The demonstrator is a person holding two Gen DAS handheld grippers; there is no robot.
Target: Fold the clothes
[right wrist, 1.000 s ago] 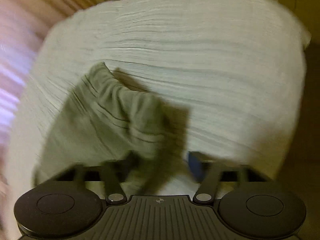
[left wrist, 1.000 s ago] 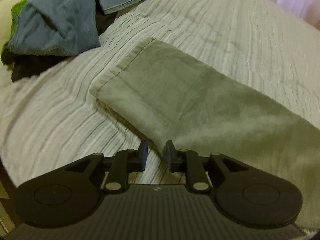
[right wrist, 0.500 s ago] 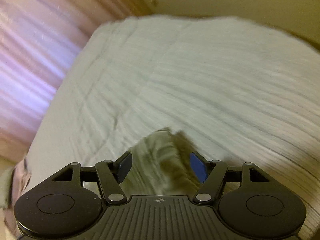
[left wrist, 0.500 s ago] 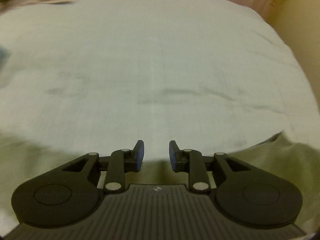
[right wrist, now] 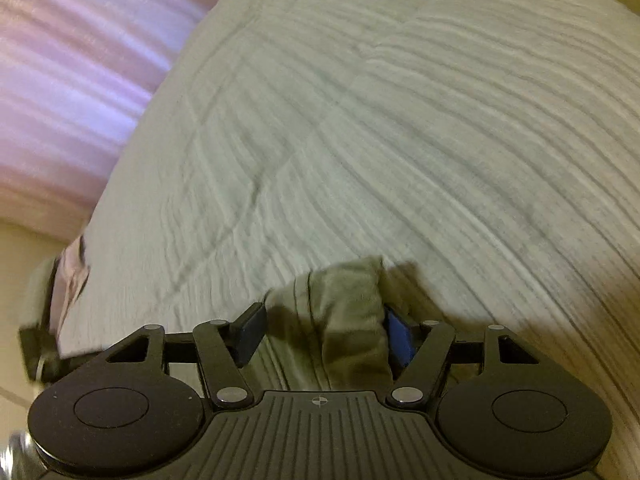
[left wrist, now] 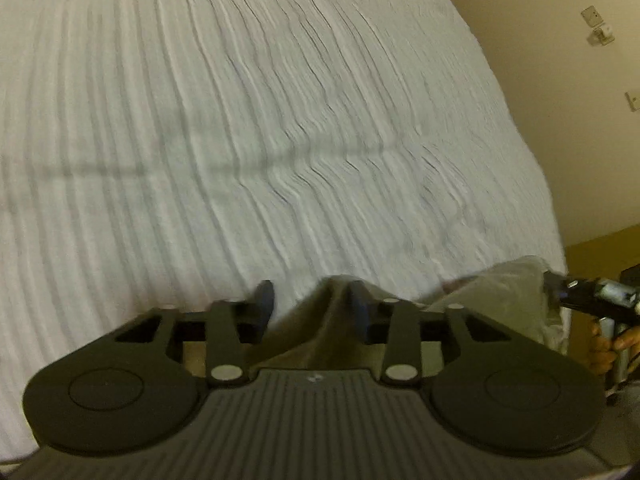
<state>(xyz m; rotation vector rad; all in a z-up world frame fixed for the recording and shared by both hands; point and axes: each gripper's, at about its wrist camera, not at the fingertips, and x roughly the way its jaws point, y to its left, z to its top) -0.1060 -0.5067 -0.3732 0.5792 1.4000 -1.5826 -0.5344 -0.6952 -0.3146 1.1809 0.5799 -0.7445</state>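
Note:
The olive-grey garment (left wrist: 320,320) rises in a bunched ridge between the fingers of my left gripper (left wrist: 312,306). It fills the gap, so the jaws stand apart but pressed on thick cloth. From there the garment stretches right, lifted off the bed, to my right gripper (left wrist: 560,284), which a hand (left wrist: 604,344) holds. In the right wrist view a thick folded end of the garment (right wrist: 344,312) packs the space inside my right gripper (right wrist: 320,332) and casts a shadow on the sheet. Most of the garment is hidden below both grippers.
A white ribbed bedspread (left wrist: 240,140) covers the bed ahead of both grippers. The bed's right edge meets a beige wall (left wrist: 540,60) carrying a socket (left wrist: 596,24). Pink curtains (right wrist: 80,80) hang beyond the far left bed edge. Part of my left gripper (right wrist: 36,320) shows there.
Both views have swung away from the flat garment and the clothes pile toward the bare bedspread. The left jaws stand wider, with cloth now bunched between them. The right gripper has carried its end along.

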